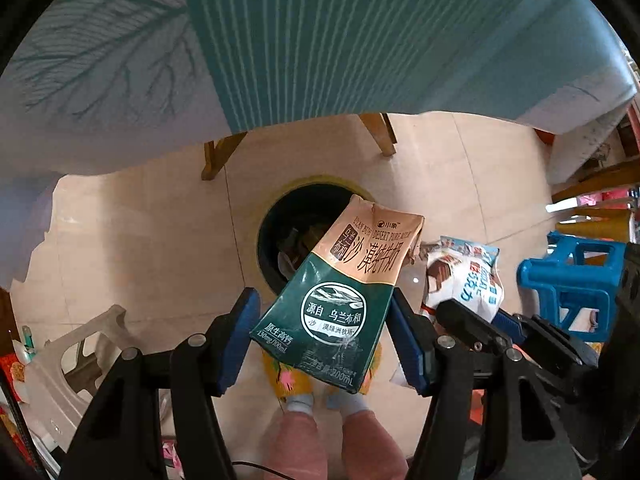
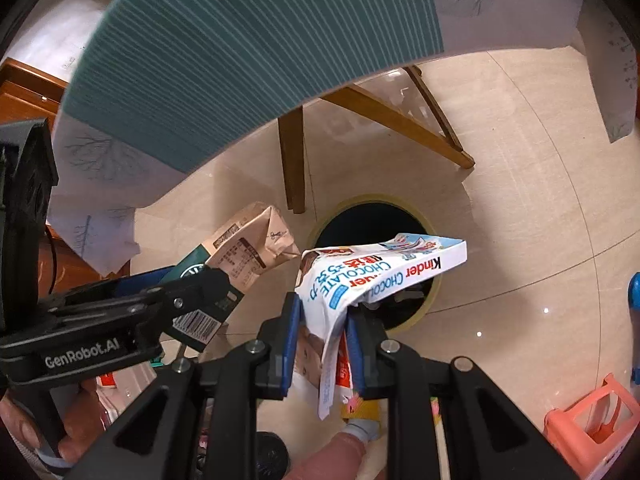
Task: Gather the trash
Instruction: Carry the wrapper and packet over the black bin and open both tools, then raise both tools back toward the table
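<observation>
My left gripper [image 1: 324, 332] is shut on a green and tan milk carton [image 1: 340, 292], held above the floor beside a round bin [image 1: 280, 216] with a yellow rim and a black liner; trash lies inside it. My right gripper [image 2: 324, 332] is shut on a flattened white Kinder chocolate box [image 2: 380, 272], which hangs over the bin's opening [image 2: 360, 220]. The carton [image 2: 240, 252] and left gripper [image 2: 176, 296] show at left in the right wrist view. The Kinder box [image 1: 464, 276] shows right of the carton in the left wrist view.
A table with a teal and white cloth [image 1: 320, 40] overhangs the bin, on wooden legs [image 2: 292, 160]. A blue stool [image 1: 576, 288], a white stool [image 1: 72, 364] and an orange stool [image 2: 592, 424] stand on the tiled floor. The person's feet [image 1: 320, 400] are below.
</observation>
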The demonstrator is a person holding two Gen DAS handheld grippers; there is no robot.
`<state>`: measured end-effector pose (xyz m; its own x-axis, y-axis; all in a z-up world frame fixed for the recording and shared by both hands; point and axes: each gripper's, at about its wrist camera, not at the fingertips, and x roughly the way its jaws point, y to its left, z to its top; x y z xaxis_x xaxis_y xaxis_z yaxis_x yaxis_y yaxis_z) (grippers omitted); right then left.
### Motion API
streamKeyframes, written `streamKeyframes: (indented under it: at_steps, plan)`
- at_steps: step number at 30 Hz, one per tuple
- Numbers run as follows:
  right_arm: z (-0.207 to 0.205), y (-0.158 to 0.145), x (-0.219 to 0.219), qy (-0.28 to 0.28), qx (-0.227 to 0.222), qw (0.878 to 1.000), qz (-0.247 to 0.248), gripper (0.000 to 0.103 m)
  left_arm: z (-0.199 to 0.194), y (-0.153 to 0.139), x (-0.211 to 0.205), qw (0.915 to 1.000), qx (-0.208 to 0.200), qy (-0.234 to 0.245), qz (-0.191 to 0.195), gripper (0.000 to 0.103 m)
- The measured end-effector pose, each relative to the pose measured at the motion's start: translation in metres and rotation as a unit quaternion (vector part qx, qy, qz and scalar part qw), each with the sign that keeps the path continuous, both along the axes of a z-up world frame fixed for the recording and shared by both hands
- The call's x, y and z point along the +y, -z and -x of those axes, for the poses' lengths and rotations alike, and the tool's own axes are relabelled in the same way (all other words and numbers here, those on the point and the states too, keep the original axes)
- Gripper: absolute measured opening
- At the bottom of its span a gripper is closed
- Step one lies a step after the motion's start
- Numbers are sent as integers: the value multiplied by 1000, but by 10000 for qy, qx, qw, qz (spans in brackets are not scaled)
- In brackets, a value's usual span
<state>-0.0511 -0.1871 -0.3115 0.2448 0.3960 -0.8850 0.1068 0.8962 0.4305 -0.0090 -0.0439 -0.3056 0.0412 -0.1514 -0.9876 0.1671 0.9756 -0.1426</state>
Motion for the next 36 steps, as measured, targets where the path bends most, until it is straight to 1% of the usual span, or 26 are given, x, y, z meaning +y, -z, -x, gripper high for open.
streamKeyframes:
  at_steps: [5,10,14,19,26,29,32,34,36]
  plan:
    - [-6,13,-3,27,51,10000,26,22,-12,11,1,10000,-60,-50,37,63]
    - [-8,17,1,-5,87,9999,51,22,-20,13,2,9998,-117,-95,107,68]
    - [-16,23,0,-28,103,9999,64,22,-22,13,3,9997,-231,-37,43,69]
    - [-22,22,5,-139,137,9997,109,22,-18,4,11,9993,-359,-25,-65,69]
    - [-32,16,15,-275,117,9993,212,24,-7,-8,32,9987,-442,-199,-159,69]
    - [-36,12,20,-314,147,9991,241,24,-2,-18,41,9981,-512,-282,-207,69]
    - [-39,5,25,-329,122,9989,314,30,2,-30,51,9974,-566,-374,-230,69]
    - [-43,1,27,-330,95,9988,351,39,5,-36,55,9971,-590,-424,-240,69]
    - [-47,-2,29,-342,41,9987,366,41,7,-44,60,9967,-621,-456,-244,69]
